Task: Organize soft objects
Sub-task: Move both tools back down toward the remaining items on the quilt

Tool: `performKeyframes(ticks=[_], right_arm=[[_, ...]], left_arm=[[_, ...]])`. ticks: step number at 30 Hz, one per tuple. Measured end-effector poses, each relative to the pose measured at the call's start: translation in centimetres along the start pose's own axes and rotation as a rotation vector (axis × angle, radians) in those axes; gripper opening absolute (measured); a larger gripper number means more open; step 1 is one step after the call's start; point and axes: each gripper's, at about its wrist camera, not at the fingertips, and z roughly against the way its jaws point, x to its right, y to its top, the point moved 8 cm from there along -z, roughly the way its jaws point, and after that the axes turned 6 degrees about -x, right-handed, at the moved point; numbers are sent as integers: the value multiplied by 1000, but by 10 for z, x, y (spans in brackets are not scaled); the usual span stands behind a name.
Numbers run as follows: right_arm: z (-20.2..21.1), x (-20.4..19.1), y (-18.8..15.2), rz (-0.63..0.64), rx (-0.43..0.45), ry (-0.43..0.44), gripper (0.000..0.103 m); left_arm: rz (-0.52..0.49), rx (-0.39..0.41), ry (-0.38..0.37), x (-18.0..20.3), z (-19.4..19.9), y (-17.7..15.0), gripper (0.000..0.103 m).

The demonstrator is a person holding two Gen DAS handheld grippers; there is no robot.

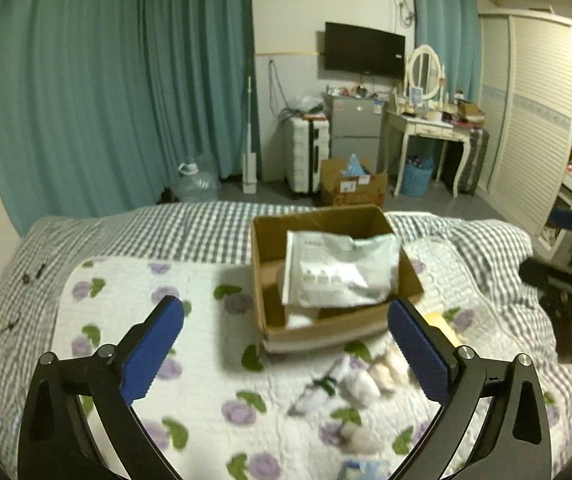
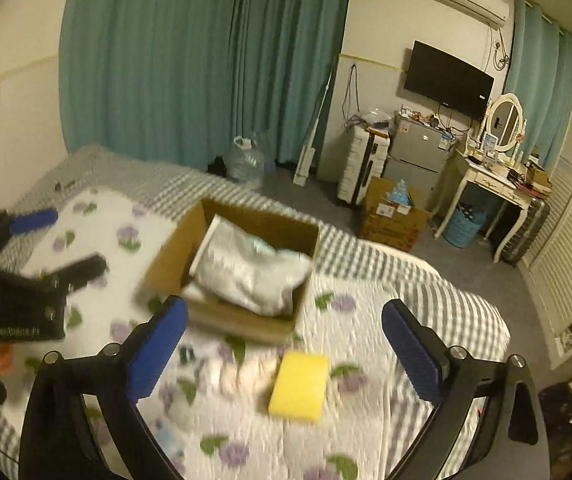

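An open cardboard box (image 1: 270, 280) sits on the flowered quilt (image 1: 190, 392) and holds a grey-white soft plastic package (image 1: 338, 268); the box (image 2: 174, 256) and package (image 2: 246, 272) also show in the right wrist view. A yellow sponge (image 2: 299, 386) lies on the quilt in front of the box, between my right gripper's fingers. Small white and cream soft items (image 1: 366, 380) lie blurred near the box. My left gripper (image 1: 286, 348) is open and empty above the quilt. My right gripper (image 2: 284, 348) is open and empty above the sponge.
The bed has a grey checked cover (image 1: 190, 232). Beyond it stand teal curtains (image 1: 126, 80), a water jug (image 1: 196, 184), a white suitcase (image 1: 306, 152), a floor box (image 1: 352, 186), a dressing table (image 1: 430, 128) and a wardrobe (image 1: 538, 112).
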Motion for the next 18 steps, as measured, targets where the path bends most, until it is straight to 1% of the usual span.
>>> performKeyframes(ticks=[3, 8, 10, 12, 14, 16, 18], right_arm=[[10, -7, -36, -13, -31, -6, 99], [-4, -16, -90, -30, -46, -34, 99], [-16, -19, -113, -54, -56, -19, 99], [-35, -26, -138, -67, -85, 7, 99], [-51, -29, -153, -68, -112, 5, 99], [-72, -32, -171, -69, -148, 5, 99], [-87, -35, -181, -69, -179, 10, 99]], left_arm=[[5, -19, -2, 6, 8, -26, 103], [48, -69, 26, 10, -4, -82, 103], [83, -123, 33, 11, -19, -109, 103], [100, -154, 63, 11, -34, -132, 103], [106, -183, 79, 10, -47, -151, 103], [101, -226, 63, 18, -62, -173, 103], [81, -259, 48, 26, -70, -190, 103]])
